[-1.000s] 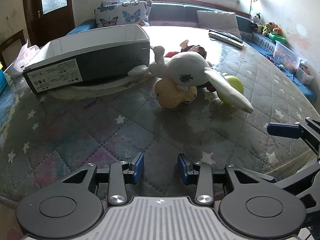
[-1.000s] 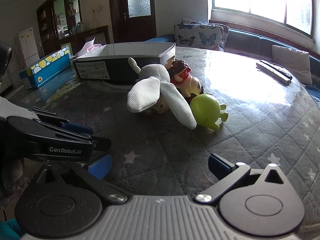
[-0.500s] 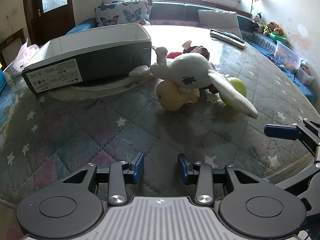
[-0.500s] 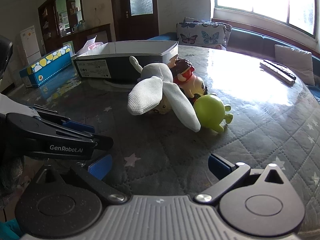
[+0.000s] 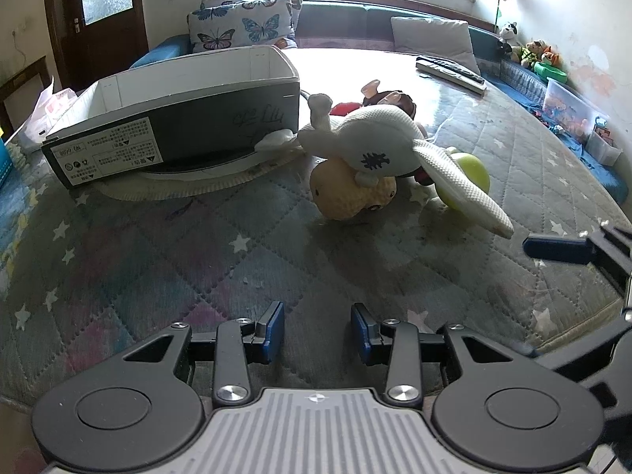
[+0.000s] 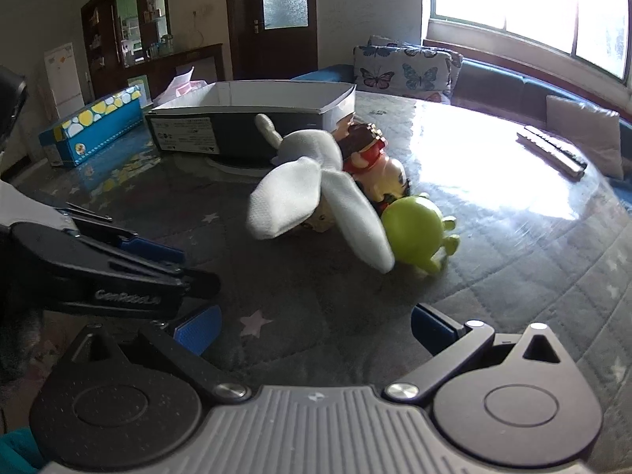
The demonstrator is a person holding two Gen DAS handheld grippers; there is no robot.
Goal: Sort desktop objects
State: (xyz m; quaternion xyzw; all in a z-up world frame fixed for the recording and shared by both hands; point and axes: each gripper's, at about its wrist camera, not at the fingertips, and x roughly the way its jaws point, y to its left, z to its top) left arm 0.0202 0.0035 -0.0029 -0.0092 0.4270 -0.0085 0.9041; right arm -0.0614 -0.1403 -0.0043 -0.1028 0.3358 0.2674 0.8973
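Note:
A heap of toys lies mid-table: a white plush rabbit (image 5: 379,146) (image 6: 312,189) draped over a tan plush (image 5: 347,197), with a red-and-brown doll (image 6: 375,158) behind and a green round toy (image 6: 414,229) (image 5: 472,170) to its right. An open black-and-white box (image 5: 177,118) (image 6: 252,118) stands to their left. My left gripper (image 5: 317,331) is open over bare quilt, short of the toys. In the right wrist view my right gripper (image 6: 312,326) is open wide and empty, pointed at the heap. One right fingertip (image 5: 553,247) shows at the left wrist view's right edge.
The round table carries a star-patterned quilted cover (image 5: 158,256) under glossy film. Remote controls (image 5: 450,71) lie at the far side, a blue spotted box (image 6: 91,126) at the left. A sofa with butterfly cushions (image 5: 245,27) lines the wall behind. The table edge (image 5: 572,331) curves near right.
The right gripper has come closer to the toy heap, which looks bigger in its view. The left gripper has stayed put, equally open.

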